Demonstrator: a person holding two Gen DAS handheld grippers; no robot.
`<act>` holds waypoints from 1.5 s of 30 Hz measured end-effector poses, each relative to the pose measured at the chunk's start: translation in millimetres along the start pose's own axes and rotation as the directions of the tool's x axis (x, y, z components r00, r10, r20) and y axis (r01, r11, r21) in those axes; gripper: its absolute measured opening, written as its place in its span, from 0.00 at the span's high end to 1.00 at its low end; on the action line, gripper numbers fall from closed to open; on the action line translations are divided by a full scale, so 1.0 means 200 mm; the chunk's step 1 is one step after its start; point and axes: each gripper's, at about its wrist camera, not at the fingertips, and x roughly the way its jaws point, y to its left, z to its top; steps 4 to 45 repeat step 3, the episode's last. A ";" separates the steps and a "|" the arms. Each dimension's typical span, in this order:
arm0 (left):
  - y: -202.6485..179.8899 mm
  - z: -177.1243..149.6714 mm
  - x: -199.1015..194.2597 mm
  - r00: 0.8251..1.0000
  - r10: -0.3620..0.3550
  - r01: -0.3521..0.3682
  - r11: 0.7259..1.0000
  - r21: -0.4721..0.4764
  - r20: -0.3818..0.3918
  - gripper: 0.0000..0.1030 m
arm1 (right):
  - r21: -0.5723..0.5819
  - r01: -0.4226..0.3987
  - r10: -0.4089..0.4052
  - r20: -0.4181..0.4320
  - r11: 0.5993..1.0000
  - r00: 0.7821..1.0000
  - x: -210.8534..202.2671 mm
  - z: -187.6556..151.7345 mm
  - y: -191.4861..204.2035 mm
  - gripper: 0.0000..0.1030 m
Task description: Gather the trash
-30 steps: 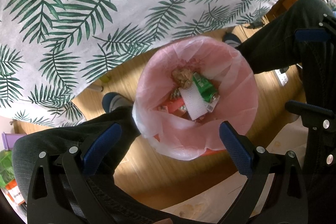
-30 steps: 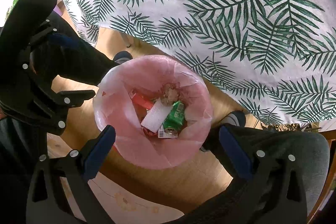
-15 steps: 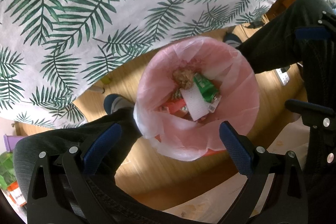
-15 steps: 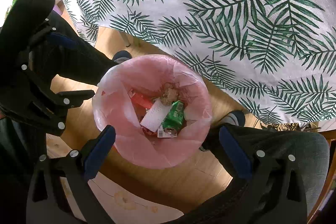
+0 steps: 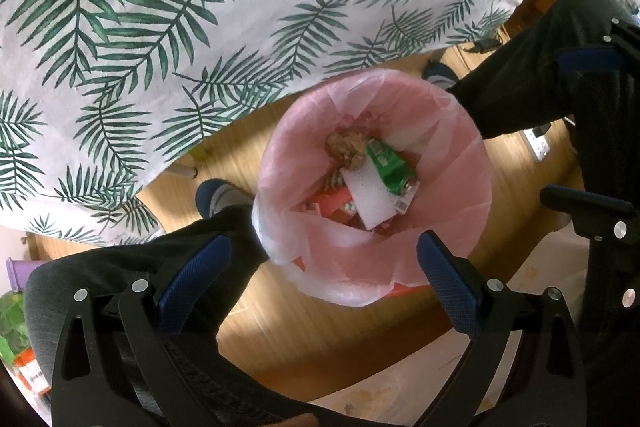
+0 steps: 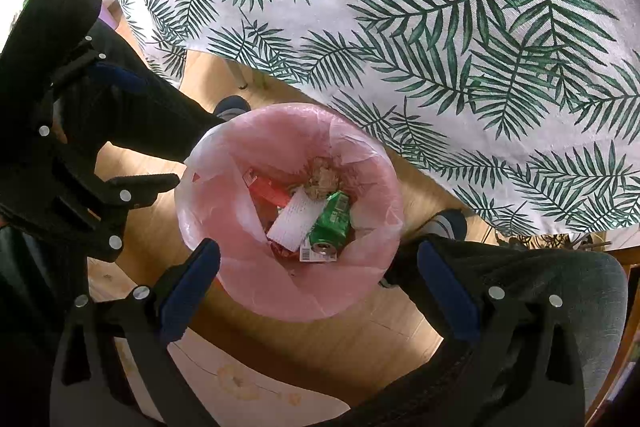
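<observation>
One trash bin (image 5: pixel 452 163), pink-lined, standing on the wood floor (image 5: pixel 320 331) beside the palm-print tablecloth (image 5: pixel 200 7), between the person's two legs; contents counted: one green can (image 6: pixel 332 223), one white paper sheet (image 6: pixel 294 223), one brown crumpled wad (image 6: pixel 322 181), one red wrapper (image 6: pixel 268 189), with further scraps beneath too hidden to count; one left gripper (image 5: pixel 320 267), jaws wide apart, empty, above the bin; one right gripper (image 6: pixel 318 277), jaws likewise apart, holding nothing.
</observation>
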 end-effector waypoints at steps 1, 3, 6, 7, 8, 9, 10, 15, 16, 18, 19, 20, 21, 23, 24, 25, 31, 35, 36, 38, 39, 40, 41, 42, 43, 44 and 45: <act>0.00 0.00 0.00 1.000 0.000 0.000 1.000 0.000 -0.001 0.07 | 0.000 0.001 -0.001 0.000 1.000 1.000 0.00 0.00 0.00 0.05; 0.00 0.00 0.00 1.000 0.002 -0.002 1.000 0.001 -0.002 0.07 | -0.001 0.000 0.000 0.000 1.000 1.000 0.00 0.00 0.00 0.05; 0.00 0.00 0.00 1.000 0.002 -0.002 1.000 0.001 -0.002 0.07 | -0.001 0.000 0.000 0.000 1.000 1.000 0.00 0.00 0.00 0.05; 0.00 0.00 0.00 1.000 0.002 -0.002 1.000 0.001 -0.002 0.07 | -0.001 0.000 0.000 0.000 1.000 1.000 0.00 0.00 0.00 0.05; 0.00 0.00 0.00 1.000 0.002 -0.002 1.000 0.001 -0.002 0.07 | -0.001 0.000 0.000 0.000 1.000 1.000 0.00 0.00 0.00 0.05; 0.00 0.00 0.00 1.000 0.002 -0.002 1.000 0.001 -0.002 0.07 | -0.001 0.000 0.000 0.000 1.000 1.000 0.00 0.00 0.00 0.05; 0.00 0.00 0.00 1.000 0.002 -0.002 1.000 0.001 -0.002 0.07 | -0.001 0.000 0.000 0.000 1.000 1.000 0.00 0.00 0.00 0.05; 0.00 0.00 0.00 1.000 0.002 -0.002 1.000 0.001 -0.002 0.07 | -0.001 0.000 0.000 0.000 1.000 1.000 0.00 0.00 0.00 0.05; 0.00 0.00 0.00 1.000 0.002 -0.002 1.000 0.001 -0.002 0.07 | -0.001 0.000 0.000 0.000 1.000 1.000 0.00 0.00 0.00 0.05; 0.00 0.00 0.00 1.000 0.002 -0.002 1.000 0.001 -0.002 0.07 | -0.001 0.000 0.000 0.000 1.000 1.000 0.00 0.00 0.00 0.05; 0.00 0.00 0.00 1.000 0.002 -0.002 1.000 0.001 -0.002 0.07 | -0.001 0.000 0.000 0.000 1.000 1.000 0.00 0.00 0.00 0.05; 0.00 0.00 0.00 1.000 0.002 -0.002 1.000 0.001 -0.002 0.07 | -0.001 0.000 0.000 0.000 1.000 1.000 0.00 0.00 0.00 0.05; 0.00 0.00 0.00 1.000 0.002 -0.002 1.000 0.001 -0.002 0.07 | -0.001 0.000 0.000 0.000 1.000 1.000 0.00 0.00 0.00 0.05; 0.00 0.00 0.00 1.000 0.002 -0.002 1.000 0.001 -0.002 0.07 | -0.001 0.000 0.000 0.000 1.000 1.000 0.00 0.00 0.00 0.05; 0.00 0.00 0.00 1.000 0.002 -0.002 1.000 0.001 -0.002 0.07 | -0.001 0.000 0.000 0.000 1.000 1.000 0.00 0.00 0.00 0.05; 0.00 0.00 0.00 1.000 0.002 -0.002 1.000 0.001 -0.002 0.07 | -0.001 0.000 0.000 0.000 1.000 1.000 0.00 0.00 0.00 0.05; 0.00 0.00 0.00 1.000 0.002 -0.002 1.000 0.001 -0.002 0.07 | -0.001 0.000 0.000 0.000 1.000 1.000 0.00 0.00 0.00 0.05; 0.00 0.00 0.00 1.000 0.002 -0.002 1.000 0.001 -0.002 0.07 | -0.001 0.000 0.000 0.000 1.000 1.000 0.00 0.00 0.00 0.05; 0.00 0.00 0.00 1.000 0.002 -0.002 1.000 0.001 -0.002 0.07 | -0.001 0.000 0.000 0.000 1.000 1.000 0.00 0.00 0.00 0.05; 0.00 0.00 0.00 1.000 0.002 -0.002 1.000 0.001 -0.002 0.07 | -0.001 0.000 0.000 0.000 1.000 1.000 0.00 0.00 0.00 0.05; 0.00 0.00 0.00 1.000 0.002 -0.002 1.000 0.001 -0.002 0.07 | -0.001 0.000 0.000 0.000 1.000 1.000 0.00 0.00 0.00 0.05; 0.00 0.00 0.00 1.000 0.002 -0.002 1.000 0.001 -0.002 0.07 | -0.001 0.000 0.000 0.000 1.000 1.000 0.00 0.00 0.00 0.05; 0.00 0.00 0.00 1.000 0.002 -0.002 1.000 0.001 -0.002 0.07 | -0.001 0.000 0.000 0.000 1.000 1.000 0.00 0.00 0.00 0.05; 0.00 0.00 0.00 1.000 0.002 -0.002 1.000 0.001 -0.002 0.07 | -0.001 0.000 0.000 0.000 1.000 1.000 0.00 0.00 0.00 0.05; 0.00 0.00 0.00 1.000 0.002 -0.002 1.000 0.001 -0.002 0.07 | -0.001 0.000 0.000 0.000 1.000 1.000 0.00 0.00 0.00 0.05; 0.00 0.00 0.00 1.000 0.002 -0.002 1.000 0.001 -0.002 0.07 | -0.001 0.000 0.000 0.000 1.000 1.000 0.00 0.00 0.00 0.05; 0.00 0.00 0.00 1.000 0.002 -0.002 1.000 0.001 -0.002 0.07 | -0.001 0.000 0.000 0.000 1.000 1.000 0.00 0.00 0.00 0.05</act>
